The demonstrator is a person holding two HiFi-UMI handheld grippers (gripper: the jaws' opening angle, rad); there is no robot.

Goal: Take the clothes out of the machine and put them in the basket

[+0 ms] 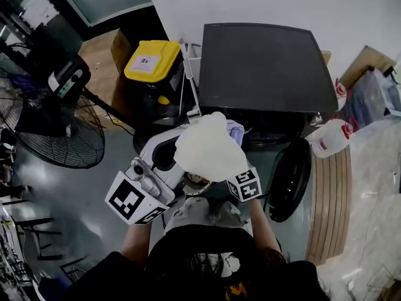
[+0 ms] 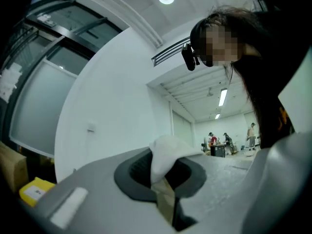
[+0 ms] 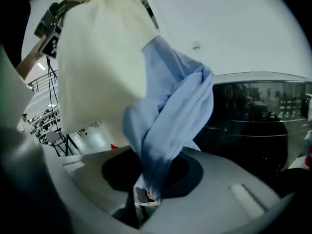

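**Item 1: white cloth** [image 1: 210,149]. Bunched and held up between the person & the washing machine [image 1: 263,68]. One corner is pinched in the left gripper [image 2: 163,179], jaws together on the fabric. Prob. carried high so the loose part hangs free and doesn't drag on the way over.

**Item 2: blue cloth** [image 3: 170,111]. Twisted strand, lower end nipped in the right gripper [image 3: 146,191], jaws closed on it. It lies against the white cloth. From the head view only a small bit shows at the white cloth's upper right. One pc per gripper, prob. to keep the two from tangling.

**Status.** Both pcs are out of the drum, not yet dropped. No basket can be made out in any view.

**Machine.** Black front-loader. Round door [image 1: 291,180] hangs open at the right, so the drum stays reachable.

**Nearby.** Yellow-lid bin [image 1: 153,60] left of the machine, jug [image 1: 329,137] to its right, fan [image 1: 53,127] far left.

**Writing.**
- Marker cube [image 1: 131,199]: b/w square pattern only, no text.
- Sticker on the yellow lid, red label on the jug, panel marks on the machine front: all too small to read.
- No brand legible.
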